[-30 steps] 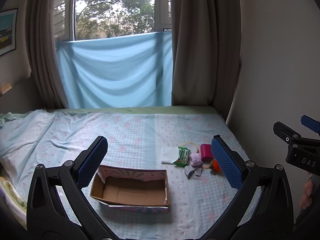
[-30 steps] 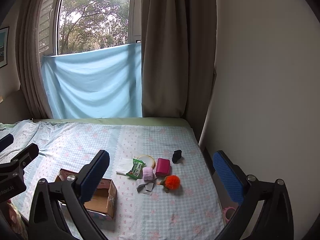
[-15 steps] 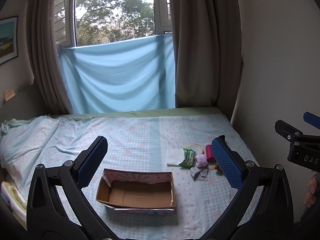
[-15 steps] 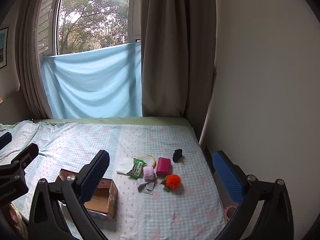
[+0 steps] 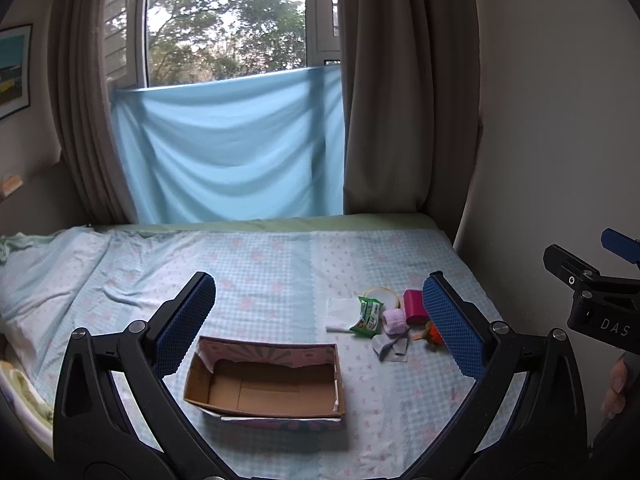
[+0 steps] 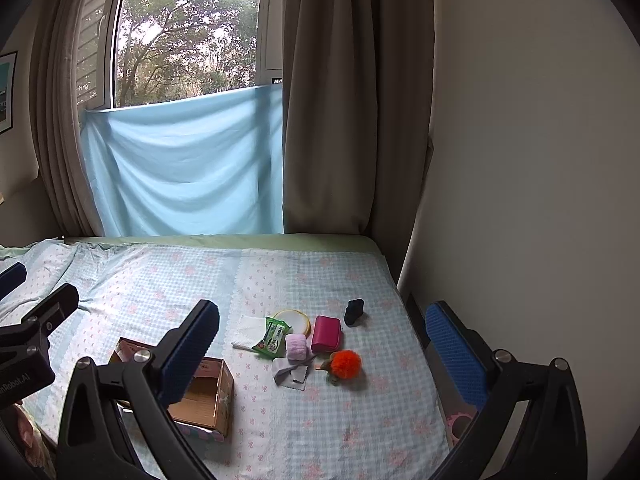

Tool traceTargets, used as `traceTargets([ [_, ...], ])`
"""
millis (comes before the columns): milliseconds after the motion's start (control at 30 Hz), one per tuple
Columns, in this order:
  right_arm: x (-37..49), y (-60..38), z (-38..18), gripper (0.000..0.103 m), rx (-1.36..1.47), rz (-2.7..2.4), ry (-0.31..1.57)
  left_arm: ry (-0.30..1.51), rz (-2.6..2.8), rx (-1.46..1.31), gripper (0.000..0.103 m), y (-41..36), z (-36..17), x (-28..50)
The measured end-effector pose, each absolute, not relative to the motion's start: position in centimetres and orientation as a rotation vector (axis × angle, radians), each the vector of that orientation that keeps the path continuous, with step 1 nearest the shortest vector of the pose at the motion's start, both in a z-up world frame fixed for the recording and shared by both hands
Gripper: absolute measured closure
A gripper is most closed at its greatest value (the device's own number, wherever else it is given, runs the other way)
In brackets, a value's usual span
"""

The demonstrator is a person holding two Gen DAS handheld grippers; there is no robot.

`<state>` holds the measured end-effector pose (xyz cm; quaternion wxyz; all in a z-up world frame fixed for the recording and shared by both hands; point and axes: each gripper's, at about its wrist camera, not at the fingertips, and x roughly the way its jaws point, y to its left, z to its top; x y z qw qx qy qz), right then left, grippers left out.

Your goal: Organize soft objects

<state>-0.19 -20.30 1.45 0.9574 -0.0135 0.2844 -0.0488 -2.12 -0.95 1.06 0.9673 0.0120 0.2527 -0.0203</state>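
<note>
- The left gripper hangs above the bed with its jaws spread wide and nothing between them; the right gripper is likewise wide open and empty.
- The cardboard box lies straight ahead of and below the left gripper, centred between its fingers, long side running across the view, open top up and empty.
- From the right gripper the same box sits low and to the left, partly hidden behind that gripper's left finger.
- The soft things lie in one cluster, ahead and to the right of the left gripper, but nearly dead ahead of the right one, between its fingers and beyond their tips.
- In that cluster: a green packet, a pale purple roll, a magenta pouch, an orange pompom, a grey cloth, a white tissue and a yellow-rimmed hoop; a dark sock lies a little apart, farther off and to the right.
- The pompom and the grey cloth are the nearest pieces to the right gripper.
- Judgement: the right gripper is better placed to pick, since the cluster lies on its axis; the carry would then run leftward to the box.
- The left gripper, already lined up with the box, looks better suited to steadying it.
</note>
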Motion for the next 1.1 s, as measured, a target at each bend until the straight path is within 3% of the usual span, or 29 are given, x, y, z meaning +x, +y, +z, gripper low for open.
traceTargets([
  [767,0.7,-19.7,1.3,0.0,-0.019,-0.1,0.597,0.518,-0.046,0.01,0.0,-0.5,1.4,-1.5],
  [1100,3.5,-20.6,-1.7,0.0,0.008,-0.134,0.677,0.625,-0.091,-0.005,0.0,0.4,-0.5,4.0],
])
